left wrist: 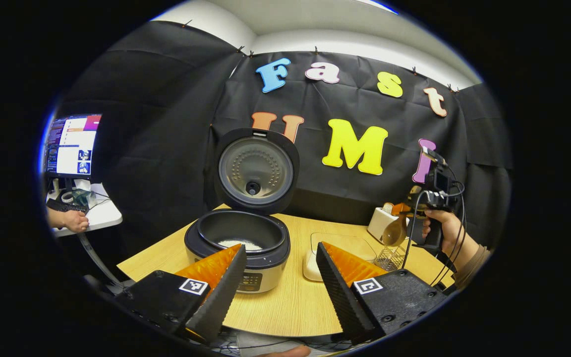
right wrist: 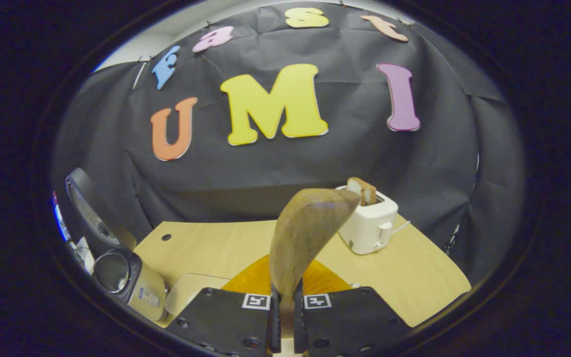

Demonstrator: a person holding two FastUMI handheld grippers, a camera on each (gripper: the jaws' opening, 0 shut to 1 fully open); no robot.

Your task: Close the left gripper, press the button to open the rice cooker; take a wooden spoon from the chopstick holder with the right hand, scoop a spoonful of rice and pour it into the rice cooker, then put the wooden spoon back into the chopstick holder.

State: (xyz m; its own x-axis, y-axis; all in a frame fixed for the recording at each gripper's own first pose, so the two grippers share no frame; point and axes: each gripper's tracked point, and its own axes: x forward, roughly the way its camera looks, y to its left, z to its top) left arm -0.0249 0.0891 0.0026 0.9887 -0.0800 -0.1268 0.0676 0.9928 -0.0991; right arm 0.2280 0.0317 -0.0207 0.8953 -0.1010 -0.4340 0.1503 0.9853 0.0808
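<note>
Clamped in the right gripper (right wrist: pixel 285 317), the wooden spoon (right wrist: pixel 303 238) could snag the chopstick holder (left wrist: pixel 390 257); the left gripper (left wrist: pixel 278 287) gapes wide.

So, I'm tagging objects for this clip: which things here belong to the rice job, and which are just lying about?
Job:
rice cooker, lid open
wooden spoon, clamped in the right hand-held gripper
wire chopstick holder
rice container
left hand-held gripper, open

Lying about:
toaster holding bread
monitor on the side desk
</note>
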